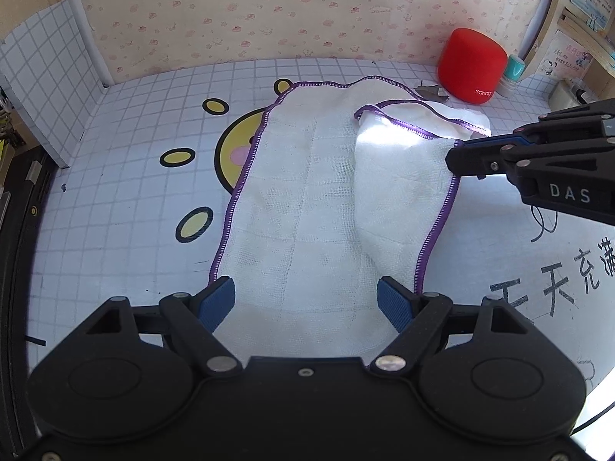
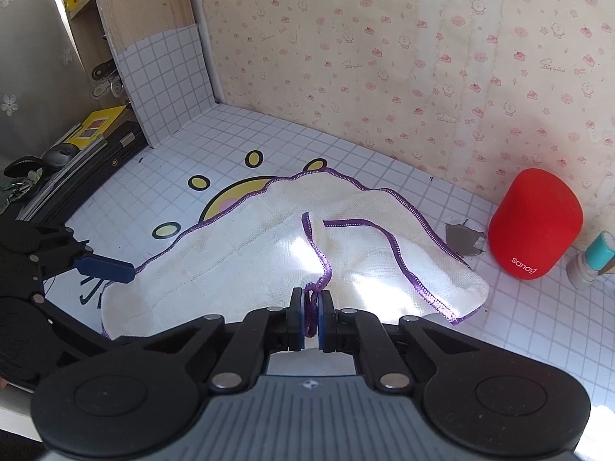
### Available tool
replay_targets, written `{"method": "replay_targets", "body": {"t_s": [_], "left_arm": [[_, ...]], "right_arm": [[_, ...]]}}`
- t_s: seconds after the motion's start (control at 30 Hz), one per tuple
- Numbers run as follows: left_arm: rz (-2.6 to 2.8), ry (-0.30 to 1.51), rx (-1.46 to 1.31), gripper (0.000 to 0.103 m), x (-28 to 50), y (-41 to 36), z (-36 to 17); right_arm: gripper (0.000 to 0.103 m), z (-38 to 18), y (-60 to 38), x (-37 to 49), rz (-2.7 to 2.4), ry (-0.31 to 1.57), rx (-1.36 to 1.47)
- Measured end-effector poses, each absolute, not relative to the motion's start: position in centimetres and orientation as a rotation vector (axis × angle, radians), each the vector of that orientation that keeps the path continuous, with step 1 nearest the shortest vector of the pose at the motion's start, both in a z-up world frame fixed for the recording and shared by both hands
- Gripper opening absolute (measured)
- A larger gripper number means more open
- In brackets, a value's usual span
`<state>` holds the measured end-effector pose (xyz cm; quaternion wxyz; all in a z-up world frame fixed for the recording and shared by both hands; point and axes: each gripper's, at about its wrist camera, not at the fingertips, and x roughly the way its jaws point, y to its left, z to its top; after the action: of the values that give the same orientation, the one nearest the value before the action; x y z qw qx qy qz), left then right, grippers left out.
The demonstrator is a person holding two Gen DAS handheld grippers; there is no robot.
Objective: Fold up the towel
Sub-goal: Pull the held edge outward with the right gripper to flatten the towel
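Towel point(image 1: 307, 199) white, purple-hemmed, rumpled; right claw point(image 2: 311, 309) pinching hem.

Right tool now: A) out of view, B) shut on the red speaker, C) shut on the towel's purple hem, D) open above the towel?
C: in the right wrist view the right tool has its blue pads pinched on the purple hem of the towel; the red speaker stands apart, untouched.

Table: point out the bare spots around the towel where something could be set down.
Free: the checked table left of the towel, up to the tiled side panel; also the strip between towel and wallpaper. Crowded: the far right corner, with the red speaker, small bottle and torn patch.
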<state>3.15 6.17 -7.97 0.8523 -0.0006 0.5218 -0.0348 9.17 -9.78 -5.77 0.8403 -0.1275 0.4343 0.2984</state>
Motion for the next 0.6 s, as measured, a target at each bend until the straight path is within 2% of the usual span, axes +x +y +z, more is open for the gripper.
{"method": "replay_targets", "body": {"t_s": [0.6], "left_arm": [[-0.227,1.087,0.085,0.082,2.0,3.2,-7.7]], "right_arm": [[0.005,-2.4,-14.3,-0.1,0.500,0.911,-0.226]]}}
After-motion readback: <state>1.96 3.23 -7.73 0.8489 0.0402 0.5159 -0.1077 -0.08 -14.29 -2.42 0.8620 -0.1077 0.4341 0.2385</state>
